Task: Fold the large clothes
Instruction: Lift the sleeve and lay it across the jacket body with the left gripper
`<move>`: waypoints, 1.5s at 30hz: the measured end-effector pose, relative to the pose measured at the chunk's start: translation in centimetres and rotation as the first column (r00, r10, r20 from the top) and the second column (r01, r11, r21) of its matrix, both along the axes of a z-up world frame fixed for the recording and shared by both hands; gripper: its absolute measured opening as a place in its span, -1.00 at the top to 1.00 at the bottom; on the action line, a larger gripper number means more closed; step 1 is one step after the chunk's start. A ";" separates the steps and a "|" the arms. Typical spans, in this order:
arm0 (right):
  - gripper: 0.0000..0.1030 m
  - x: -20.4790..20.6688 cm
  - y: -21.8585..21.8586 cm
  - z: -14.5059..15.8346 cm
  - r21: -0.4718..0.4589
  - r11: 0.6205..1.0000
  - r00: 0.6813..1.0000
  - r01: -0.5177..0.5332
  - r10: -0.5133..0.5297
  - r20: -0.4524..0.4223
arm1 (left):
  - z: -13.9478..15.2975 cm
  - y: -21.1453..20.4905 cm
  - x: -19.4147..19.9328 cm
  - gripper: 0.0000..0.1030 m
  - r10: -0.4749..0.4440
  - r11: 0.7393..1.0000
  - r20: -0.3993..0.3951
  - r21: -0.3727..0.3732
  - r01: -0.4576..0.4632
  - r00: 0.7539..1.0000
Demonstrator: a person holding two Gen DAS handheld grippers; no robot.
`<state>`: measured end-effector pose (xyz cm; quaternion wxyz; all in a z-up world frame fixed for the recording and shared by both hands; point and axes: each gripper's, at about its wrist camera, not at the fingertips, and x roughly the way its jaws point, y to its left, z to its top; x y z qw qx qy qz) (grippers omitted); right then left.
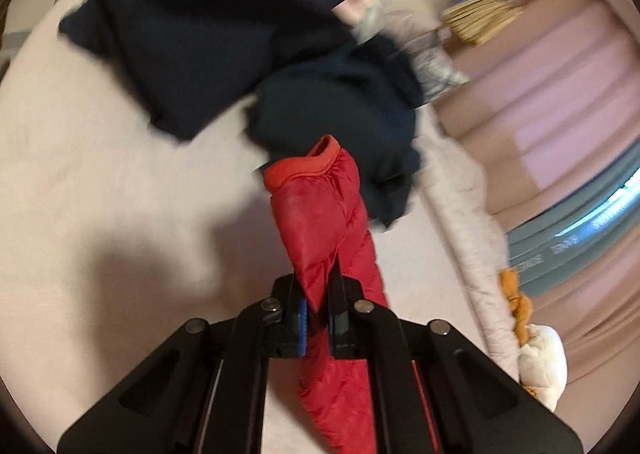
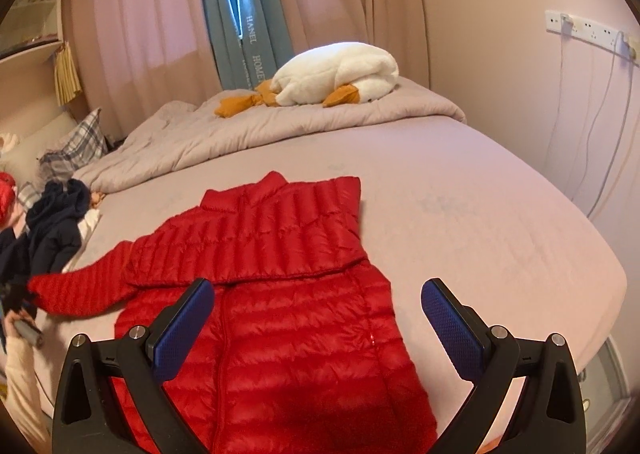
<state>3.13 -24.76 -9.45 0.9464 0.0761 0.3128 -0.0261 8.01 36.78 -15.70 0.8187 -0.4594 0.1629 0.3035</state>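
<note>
A red quilted down jacket point(image 2: 280, 294) lies flat on the pink bed sheet point(image 2: 480, 222), front up. One sleeve is folded across its chest. The other sleeve point(image 2: 80, 286) stretches out to the left. In the left wrist view that red sleeve point(image 1: 320, 206) runs between the fingers of my left gripper point(image 1: 318, 282), which is shut on it a little behind the cuff, and the cuff is raised off the sheet. My right gripper point(image 2: 318, 306) hovers over the jacket's lower half, open, with nothing between its blue pads point(image 2: 452, 326).
A heap of dark navy clothes point(image 2: 56, 226) lies at the bed's left side, just beyond the held cuff. A folded quilt point(image 2: 240, 134) with a white plush goose point(image 2: 336, 74) sits at the far end. The bed's edge point(image 2: 612, 294) drops off on the right, near the wall cables.
</note>
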 end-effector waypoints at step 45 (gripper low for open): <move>-0.99 -2.1 -3.4 0.0 0.086 0.993 0.996 0.075 -0.078 0.036 | 21.5 -31.5 2.8 0.90 -0.786 0.521 0.034 0.573 0.633 0.617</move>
